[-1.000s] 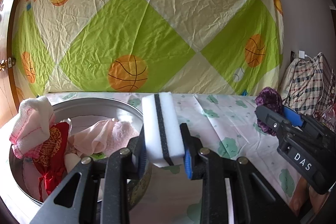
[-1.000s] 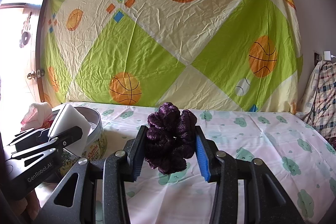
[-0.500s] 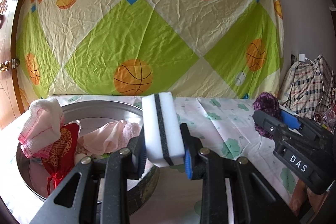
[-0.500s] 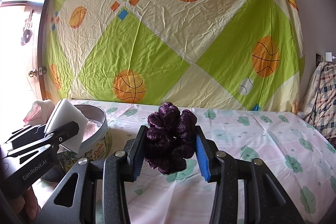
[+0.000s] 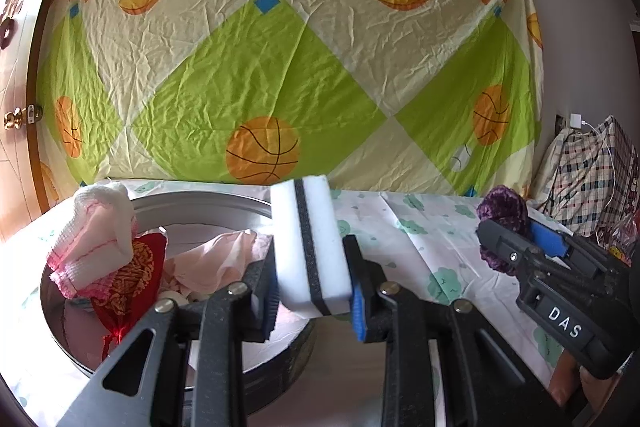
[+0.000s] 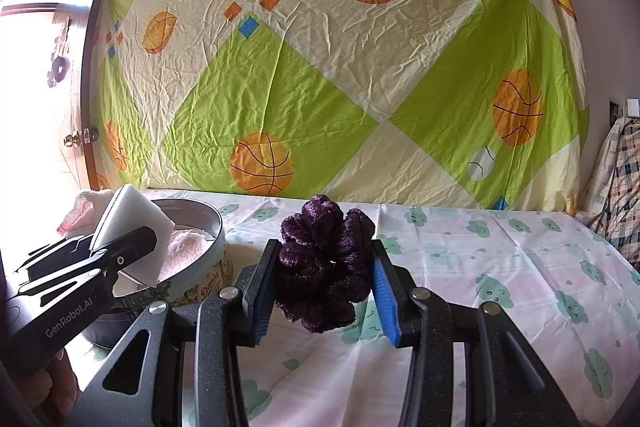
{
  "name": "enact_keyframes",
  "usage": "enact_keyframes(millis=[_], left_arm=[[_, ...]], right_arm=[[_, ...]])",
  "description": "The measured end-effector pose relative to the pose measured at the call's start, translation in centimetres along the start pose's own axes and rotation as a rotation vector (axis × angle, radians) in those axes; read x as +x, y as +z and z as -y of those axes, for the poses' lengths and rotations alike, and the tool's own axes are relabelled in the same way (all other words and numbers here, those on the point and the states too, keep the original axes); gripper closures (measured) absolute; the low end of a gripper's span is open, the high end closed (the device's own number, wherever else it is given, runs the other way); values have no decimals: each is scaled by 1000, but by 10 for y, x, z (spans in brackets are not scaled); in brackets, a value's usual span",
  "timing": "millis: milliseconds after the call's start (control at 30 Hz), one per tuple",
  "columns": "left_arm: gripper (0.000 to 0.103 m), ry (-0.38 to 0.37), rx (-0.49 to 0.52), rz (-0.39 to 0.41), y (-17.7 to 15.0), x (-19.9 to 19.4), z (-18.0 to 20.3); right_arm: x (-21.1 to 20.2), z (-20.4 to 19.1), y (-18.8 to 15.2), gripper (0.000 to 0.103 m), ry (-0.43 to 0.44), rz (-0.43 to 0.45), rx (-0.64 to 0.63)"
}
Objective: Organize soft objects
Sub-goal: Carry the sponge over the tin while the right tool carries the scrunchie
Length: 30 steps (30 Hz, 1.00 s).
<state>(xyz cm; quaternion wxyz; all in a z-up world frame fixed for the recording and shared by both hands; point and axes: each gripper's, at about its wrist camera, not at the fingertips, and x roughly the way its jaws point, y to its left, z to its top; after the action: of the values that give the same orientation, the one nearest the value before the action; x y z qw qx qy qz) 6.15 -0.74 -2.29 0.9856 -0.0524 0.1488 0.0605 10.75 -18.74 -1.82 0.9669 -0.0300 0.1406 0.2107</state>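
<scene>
My left gripper [image 5: 314, 283] is shut on a white sponge with a black middle layer [image 5: 310, 247] and holds it over the right rim of a round metal tin [image 5: 208, 197]. The tin holds a pink-white knitted cloth [image 5: 96, 231], a red pouch [image 5: 132, 275] and a pink towel [image 5: 216, 259]. My right gripper [image 6: 326, 279] is shut on a purple fuzzy scrunchie [image 6: 326, 259], held above the table to the right of the tin [image 6: 200, 267]. The sponge [image 6: 132, 227] and the left gripper [image 6: 100, 259] show at the left of the right wrist view.
The table wears a pale cloth with green cloud prints [image 6: 500, 267]. A green and cream basketball sheet [image 5: 280, 67] hangs behind it. A plaid bag [image 5: 592, 179] stands at the far right. A wooden door [image 5: 16, 107] is at the left.
The left gripper has risen and drawn back slightly with the sponge; the tin sits lower and more central in view. The right gripper holds the scrunchie almost still.
</scene>
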Motion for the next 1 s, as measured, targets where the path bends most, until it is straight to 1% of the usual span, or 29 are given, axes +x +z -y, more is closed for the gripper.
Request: enact_keyframes(millis=[200,433,600,800,1000], left_arm=[[75,-1,-6,3,-1,-3,-5],[75,-2,-12,12,0,-9,-10],[75,4,-10,39,7,-22,-18],[75,22,-13,42,17,-31,-33],[75,66,-8,54,30,-40,-54]], right_arm=[[1,-5,0,57,12,-4,1],[4,-15,3,57,47,-14,4],[5,-23,17,57,84,1,9],[5,-37,37,57,127,23,-1],[13,-52,51,57,168,18,-18]])
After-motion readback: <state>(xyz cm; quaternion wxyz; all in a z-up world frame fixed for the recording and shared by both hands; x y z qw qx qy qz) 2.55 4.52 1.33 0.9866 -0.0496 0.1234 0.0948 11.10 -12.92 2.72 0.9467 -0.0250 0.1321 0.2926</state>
